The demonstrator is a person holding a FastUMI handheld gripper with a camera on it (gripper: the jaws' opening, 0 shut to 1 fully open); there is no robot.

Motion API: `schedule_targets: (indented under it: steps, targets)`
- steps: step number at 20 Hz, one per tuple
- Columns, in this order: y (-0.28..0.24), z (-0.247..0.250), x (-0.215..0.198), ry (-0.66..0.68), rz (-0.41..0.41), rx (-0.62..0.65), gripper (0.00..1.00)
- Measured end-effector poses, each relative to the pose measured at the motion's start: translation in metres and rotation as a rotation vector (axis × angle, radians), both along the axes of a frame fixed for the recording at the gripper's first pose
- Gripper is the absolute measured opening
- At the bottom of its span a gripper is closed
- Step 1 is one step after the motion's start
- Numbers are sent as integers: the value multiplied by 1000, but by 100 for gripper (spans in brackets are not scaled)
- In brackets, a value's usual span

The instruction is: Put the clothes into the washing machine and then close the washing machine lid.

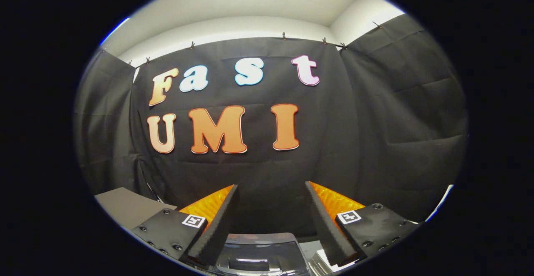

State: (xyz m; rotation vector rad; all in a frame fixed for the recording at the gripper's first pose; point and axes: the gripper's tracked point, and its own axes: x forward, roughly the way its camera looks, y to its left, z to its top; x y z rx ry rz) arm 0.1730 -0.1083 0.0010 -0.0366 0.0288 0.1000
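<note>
Tool [271, 219] wide open, holding nothing, aimed high at booth wall; washing machine lid [260, 253] just below fingers [217, 222]. Risk: groping blind for clothes, striking lid.

The glossy dark washing machine lid [260, 253] lay mostly hidden below the spread jaws, cut off near; the grey counter [125, 207] showed only a left corner.
</note>
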Motion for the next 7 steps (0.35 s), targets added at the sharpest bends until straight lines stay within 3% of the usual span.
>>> schedule_targets:
  steps: [7]
  targets:
    - [0, -4, 4, 3, 0, 4, 99]
